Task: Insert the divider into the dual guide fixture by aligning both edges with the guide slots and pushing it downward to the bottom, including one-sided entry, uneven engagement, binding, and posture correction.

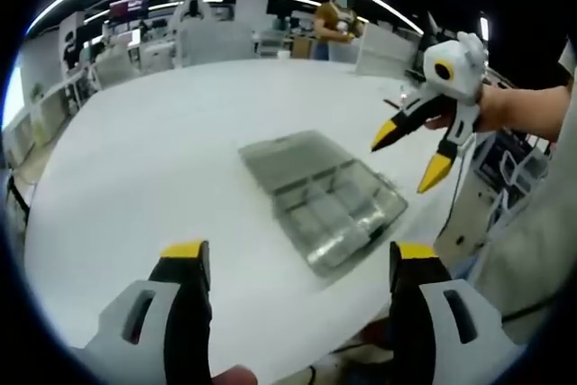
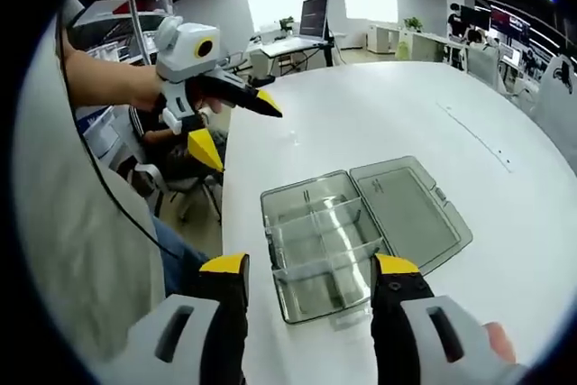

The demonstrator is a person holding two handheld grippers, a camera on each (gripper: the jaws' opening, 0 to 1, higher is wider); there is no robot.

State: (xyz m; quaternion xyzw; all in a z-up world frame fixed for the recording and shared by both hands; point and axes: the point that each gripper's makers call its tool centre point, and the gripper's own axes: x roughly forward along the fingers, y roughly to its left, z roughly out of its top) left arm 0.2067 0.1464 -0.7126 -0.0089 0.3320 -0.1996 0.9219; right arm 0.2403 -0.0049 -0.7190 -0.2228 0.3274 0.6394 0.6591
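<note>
The left tongs (image 1: 293, 263) hang released above the near edge of the white worktop (image 1: 162, 160), their yellow-tipped jaws wide apart and holding nothing. In the right gripper view the same tongs (image 2: 236, 123) come in from the left, jaws spread, off the worktop's edge and well apart from the box. The right tongs (image 2: 311, 272) are also released and empty, their jaws standing either side of the near end of the clear plastic box (image 2: 329, 250). In the left gripper view these right tongs (image 1: 407, 155) hover in the air beyond the box (image 1: 329, 200), gripped by a hand (image 1: 505, 110).

The box lies flat on the worktop with its hinged lid (image 2: 410, 209) thrown open and resting flat beside it. Clear dividers (image 2: 315, 218) stand upright across the tray, splitting it into compartments; whether each sits fully down in its slots cannot be told.

Beyond the worktop are desks and a monitor (image 2: 314, 13)
</note>
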